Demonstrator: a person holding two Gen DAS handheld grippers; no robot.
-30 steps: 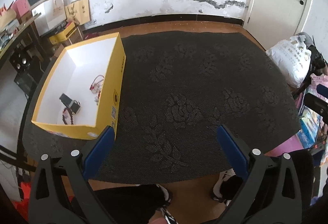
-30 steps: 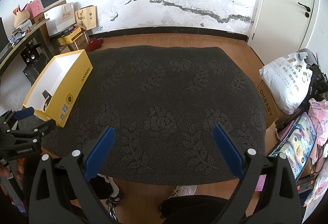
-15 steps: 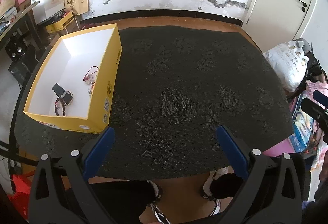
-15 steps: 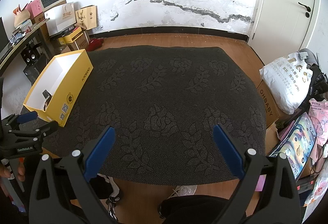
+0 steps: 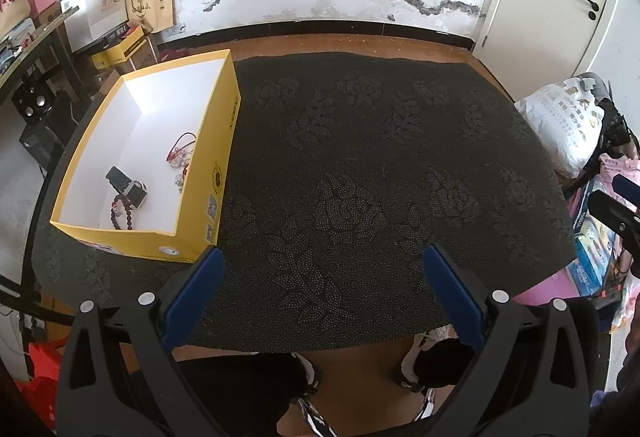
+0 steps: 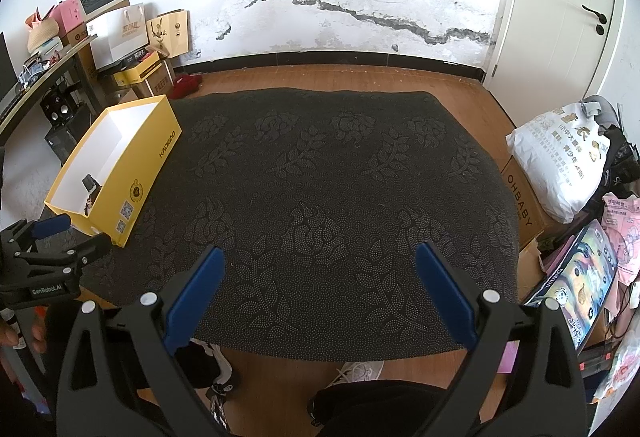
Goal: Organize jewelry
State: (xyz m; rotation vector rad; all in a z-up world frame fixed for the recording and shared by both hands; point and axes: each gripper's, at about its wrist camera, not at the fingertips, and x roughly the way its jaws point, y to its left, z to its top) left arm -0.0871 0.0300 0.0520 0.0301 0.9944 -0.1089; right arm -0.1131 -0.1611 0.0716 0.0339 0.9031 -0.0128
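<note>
Dark floral-patterned table cover (image 5: 360, 177) fills both views. At its left edge sits a yellow box (image 5: 224, 141) holding the jewelry (image 5: 128, 193). Left gripper (image 5: 320, 269) and right gripper (image 6: 318, 265) hover spread wide, grasping nothing.

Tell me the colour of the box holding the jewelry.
The box is yellow outside with a white interior; the left wrist view shows it best.

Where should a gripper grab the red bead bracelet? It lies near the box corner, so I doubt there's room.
Take the red bead bracelet from straight above, pinching its bead strand on the open side, away from the watch. The yellow box walls block any sideways approach.
</note>
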